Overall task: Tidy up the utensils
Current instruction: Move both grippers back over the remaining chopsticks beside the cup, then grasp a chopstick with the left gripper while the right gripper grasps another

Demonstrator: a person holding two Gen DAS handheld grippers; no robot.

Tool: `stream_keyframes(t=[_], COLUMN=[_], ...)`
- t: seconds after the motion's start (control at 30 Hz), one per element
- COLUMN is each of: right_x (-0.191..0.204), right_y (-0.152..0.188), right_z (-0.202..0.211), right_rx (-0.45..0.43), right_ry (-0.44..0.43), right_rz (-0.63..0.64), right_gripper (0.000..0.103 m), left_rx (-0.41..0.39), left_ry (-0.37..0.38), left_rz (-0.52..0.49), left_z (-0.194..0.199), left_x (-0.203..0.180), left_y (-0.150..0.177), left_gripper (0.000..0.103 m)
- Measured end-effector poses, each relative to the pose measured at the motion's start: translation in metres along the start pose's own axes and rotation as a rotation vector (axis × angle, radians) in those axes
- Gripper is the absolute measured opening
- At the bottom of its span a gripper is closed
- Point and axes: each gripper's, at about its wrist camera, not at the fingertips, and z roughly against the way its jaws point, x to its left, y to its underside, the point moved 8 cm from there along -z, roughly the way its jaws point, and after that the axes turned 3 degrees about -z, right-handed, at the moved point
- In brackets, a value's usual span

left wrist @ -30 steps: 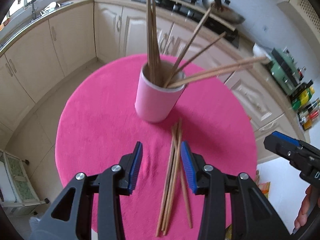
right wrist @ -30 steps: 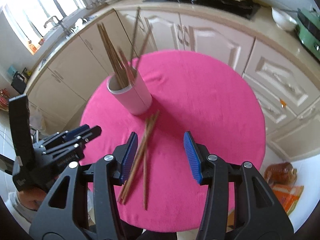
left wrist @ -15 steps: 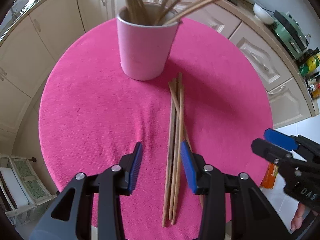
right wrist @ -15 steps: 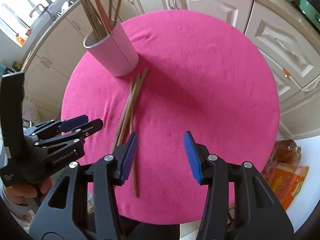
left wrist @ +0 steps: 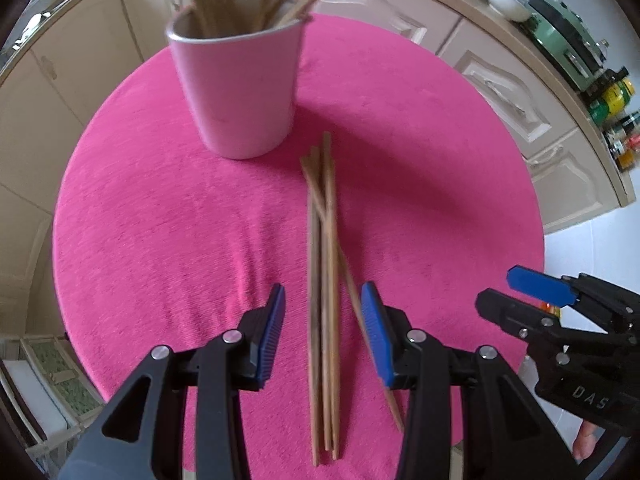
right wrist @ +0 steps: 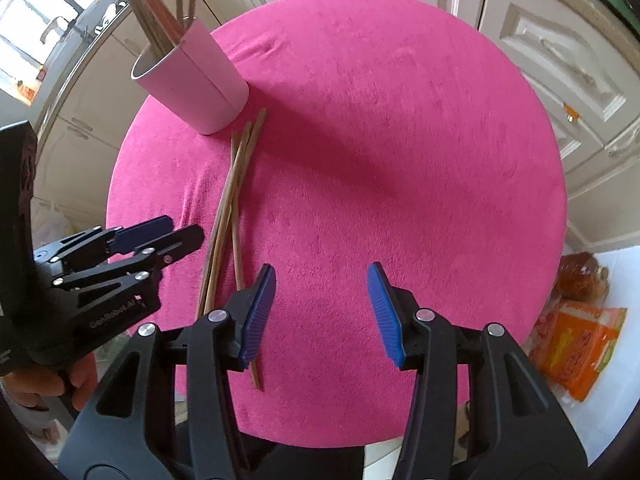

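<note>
Several wooden chopsticks [left wrist: 325, 264] lie in a loose bundle on the round pink table [left wrist: 160, 220], near a pale pink cup [left wrist: 240, 92] that holds more chopsticks. My left gripper [left wrist: 322, 320] is open and hangs over the bundle, whose sticks run between its blue pads without touching them. In the right wrist view the bundle [right wrist: 230, 200] lies left of centre, the cup [right wrist: 192, 84] stands beyond it, and the left gripper [right wrist: 160, 236] shows at the left. My right gripper [right wrist: 322, 304] is open over bare pink cloth [right wrist: 400, 160], right of the bundle, nothing between its pads.
Cream kitchen cabinets [left wrist: 500, 92] ring the table. A counter with a bowl, a green appliance and bottles [left wrist: 608, 92] runs at the right. Orange packets [right wrist: 576, 344] lie on the floor beside the table edge. A hand [right wrist: 48, 384] holds the left gripper's grip.
Both grippers have sunk toward the table and tipped further down. The left one has shifted so the chopstick bundle now lies between its pads. Neither opening has changed.
</note>
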Motion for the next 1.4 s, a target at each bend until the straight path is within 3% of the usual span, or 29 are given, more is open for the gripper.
stream_keyframes(t=[0.13,0.47,0.5,0.6,0.77,1.03,1.4], right_x=[-0.006,-0.017,-0.017,-0.019,-0.018,-0.006,0.047], right_y=[0.002,0.003,0.003,0.002,0.001,-0.004,-0.016], right_z=[-0.002,-0.002,-0.002,-0.003,-0.004,-0.008,-0.027], right_rx=[0.008,0.019,0.02,0.023,0.027,0.039,0.063], right_ry=[-0.014,-0.031,-0.032,-0.035,-0.037,-0.047,-0.057], right_rz=[-0.033,-0.077,-0.079,-0.085,-0.085,-0.055,0.081], right_gripper=[0.048,0.048,0.048,0.048,0.048,0.048,0.047], left_rx=[0.031,0.065,0.067,0.095,0.1,0.077,0.037], left_ry=[0.02,0.008,0.007,0.01,0.031,0.141,0.126], left_rz=[-0.054,-0.081,-0.083,-0.082,-0.074,0.053,0.179], left_z=[-0.012,-0.035,-0.037,-0.046,-0.049,-0.034,-0.008], left_x=[-0.011,-0.014,-0.013,-0.014,-0.014,0.002,0.048], left_y=[-0.002,-0.008,-0.008,-0.01,-0.01,-0.007,0.007], left_gripper=[0.04,0.039,0.036,0.009,0.006,0.006,0.006])
